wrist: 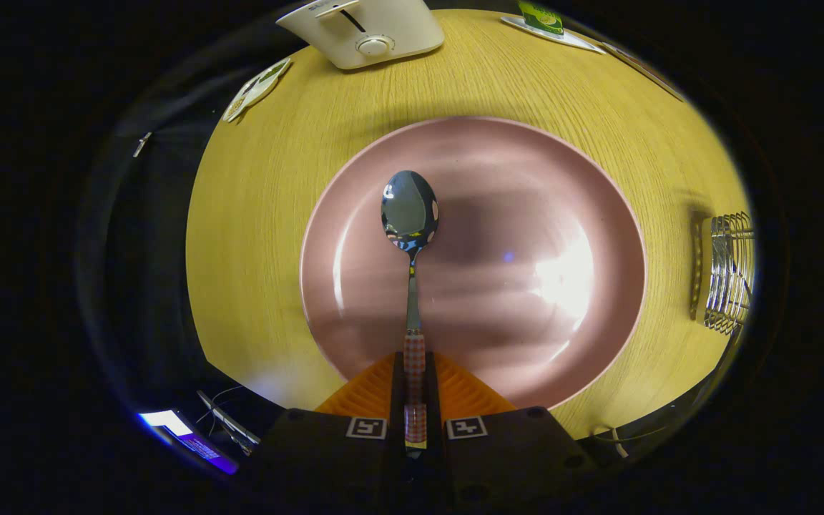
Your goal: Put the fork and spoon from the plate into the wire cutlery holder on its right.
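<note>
Both fingers [383, 390] of gripper [414, 390] clamped on patterned handle of spoon [410, 214], bowl pointing ahead over pink plate [584, 179] (lifted or resting, cannot tell). Wire cutlery holder [725, 272] well off right on wooden table [262, 214], apart from plate.

Light from overhead, bright. Strong white glare on the glossy round pink plate [584, 279], right of centre; soft grey shadow bands across it. My fingers [373, 390] clamp the sharp, reflective metal spoon with checked handle [410, 214]. Fisheye bends the pale wooden tabletop [262, 214]; chrome wire cutlery holder [725, 272] warped, slightly soft.
</note>
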Demonstrator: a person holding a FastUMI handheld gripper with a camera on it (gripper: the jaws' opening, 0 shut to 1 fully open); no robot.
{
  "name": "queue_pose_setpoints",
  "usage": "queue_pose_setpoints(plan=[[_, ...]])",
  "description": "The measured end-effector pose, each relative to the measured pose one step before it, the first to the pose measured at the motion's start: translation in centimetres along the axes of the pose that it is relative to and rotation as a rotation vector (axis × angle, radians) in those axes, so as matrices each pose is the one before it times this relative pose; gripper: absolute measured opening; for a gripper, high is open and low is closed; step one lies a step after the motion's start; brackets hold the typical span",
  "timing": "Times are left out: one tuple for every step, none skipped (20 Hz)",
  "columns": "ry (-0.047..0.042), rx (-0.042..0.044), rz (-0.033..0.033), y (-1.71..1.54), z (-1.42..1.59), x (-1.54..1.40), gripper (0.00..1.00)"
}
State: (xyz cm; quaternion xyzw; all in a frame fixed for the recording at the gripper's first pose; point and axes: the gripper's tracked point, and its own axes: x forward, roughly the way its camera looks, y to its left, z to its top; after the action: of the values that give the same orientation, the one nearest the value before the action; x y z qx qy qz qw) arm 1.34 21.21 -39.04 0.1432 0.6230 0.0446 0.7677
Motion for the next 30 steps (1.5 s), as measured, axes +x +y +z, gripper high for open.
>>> queue_pose_setpoints(plan=[[0.00467,-0.00695,0.00943,-0.134,-0.170,-0.136,0.15],[0.00302,-0.01015,0.01019,-0.160,0.006,-0.269,0.13],[-0.00494,-0.00530,0.00675,-0.254,0.003,-0.453,0.13],[-0.00548,-0.00291,0.00751,-0.243,-0.072,-0.698,0.13],[-0.00836,-0.00614,0.00936,-0.197,0.015,-0.897,0.13],[-0.01012,-0.01875,0.00681,-0.277,0.033,-1.166,0.13],[-0.01080,-0.02882,0.00309,-0.432,-0.085,-1.383,0.13],[-0.01302,-0.02958,-0.00014,-0.509,-0.001,-1.530,0.13],[-0.01202,-0.02619,0.00193,-0.582,-0.075,-1.695,0.13],[-0.00867,-0.02230,-0.00004,-0.715,-0.086,-1.752,0.13],[-0.00936,-0.01473,-0.00059,-0.742,0.005,-1.678,0.13],[-0.00866,-0.00731,-0.00103,-0.856,0.023,-1.613,0.13],[-0.00626,-0.00887,-0.00372,-0.900,-0.053,-1.466,0.13],[-0.00234,-0.01776,-0.01187,-1.093,-0.166,-1.304,0.13],[0.00368,-0.01887,-0.01448,-1.246,-0.282,-1.328,0.13],[0.00571,-0.00537,-0.00221,-0.788,-0.401,-1.348,0.13],[0.01034,0.00192,0.00597,-0.781,-0.294,-1.171,0.13],[0.01998,0.00396,0.00269,-1.080,-0.582,-1.176,0.13],[0.02487,-0.00281,-0.00447,-1.063,-0.545,-1.010,0.13],[0.02883,-0.01105,-0.01247,-1.500,-0.659,-0.864,0.13],[0.03229,-0.00428,-0.02144,-1.697,-0.735,-0.770,0.13],[0.03005,0.00641,-0.01575,-1.261,-0.431,-0.340,0.13],[0.02617,0.02016,-0.00280,-0.929,-0.073,-0.113,0.13],[0.03321,0.02137,0.00450,-0.755,-0.191,-0.170,0.13],[0.02970,0.01712,0.00473,-0.702,-0.112,-0.249,0.13],[0.02104,0.00171,-0.00463,-0.861,-0.141,-0.067,0.13],[0.02335,-0.00890,-0.00629,-0.744,-0.050,-0.067,0.13],[0.02547,-0.00453,-0.00155,-0.593,-0.233,-0.010,0.13],[0.02758,0.00567,0.00494,-0.140,-0.095,-0.031,0.13],[0.03129,0.00842,0.01043,0.065,-0.104,0.131,0.13]])
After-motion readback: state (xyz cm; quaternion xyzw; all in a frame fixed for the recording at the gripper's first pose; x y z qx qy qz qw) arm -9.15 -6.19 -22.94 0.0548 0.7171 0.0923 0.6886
